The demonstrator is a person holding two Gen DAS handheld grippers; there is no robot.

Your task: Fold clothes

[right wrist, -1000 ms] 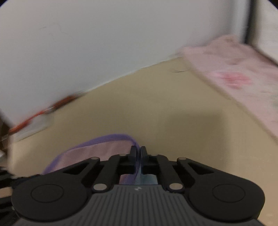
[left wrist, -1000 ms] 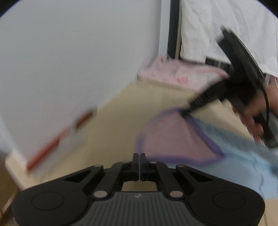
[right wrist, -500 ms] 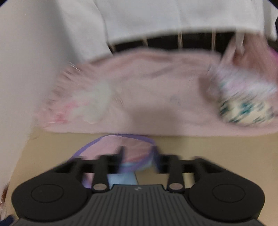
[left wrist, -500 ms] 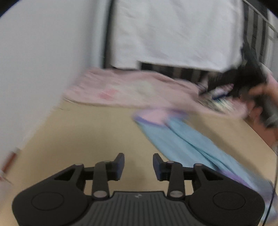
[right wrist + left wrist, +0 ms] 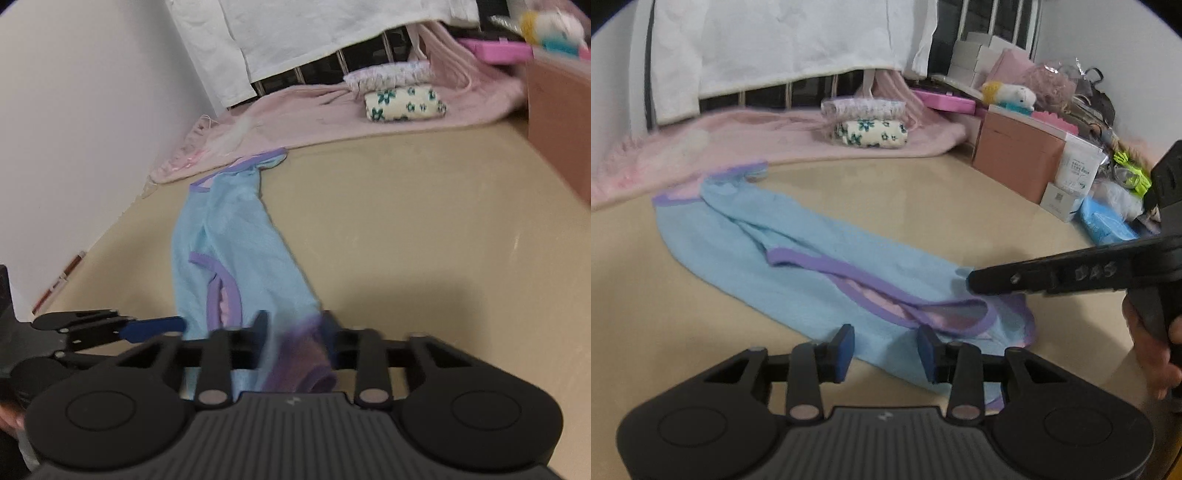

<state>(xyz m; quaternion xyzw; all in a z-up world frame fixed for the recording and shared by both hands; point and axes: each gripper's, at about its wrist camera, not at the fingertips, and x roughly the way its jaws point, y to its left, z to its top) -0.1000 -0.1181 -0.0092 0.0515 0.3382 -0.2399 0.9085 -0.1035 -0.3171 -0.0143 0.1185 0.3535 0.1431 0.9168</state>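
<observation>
My left gripper (image 5: 885, 347) stands with its blue-padded fingers wide apart and nothing between them, hovering just above the near edge of the light-blue garment with purple trim (image 5: 798, 258), which lies stretched out long and narrow on the beige tabletop (image 5: 923, 199). My right gripper (image 5: 295, 332) also has its fingers spread wide; the purple-hemmed end of the garment (image 5: 236, 243) sits in the gap between them, blurred, and I cannot tell whether either pad touches the cloth. From the left camera my right gripper (image 5: 971, 282) reaches in from the right with its tip at the garment's near end, my hand (image 5: 1152, 350) around its handle. The garment's far end lies just against the edge of a pink blanket (image 5: 746, 136) at the back of the table, on which a folded floral cloth (image 5: 871, 133) rests. A white sheet (image 5: 783, 40) hangs behind, and a brown-pink box (image 5: 1015, 158) stands to the right amid clutter.
</observation>
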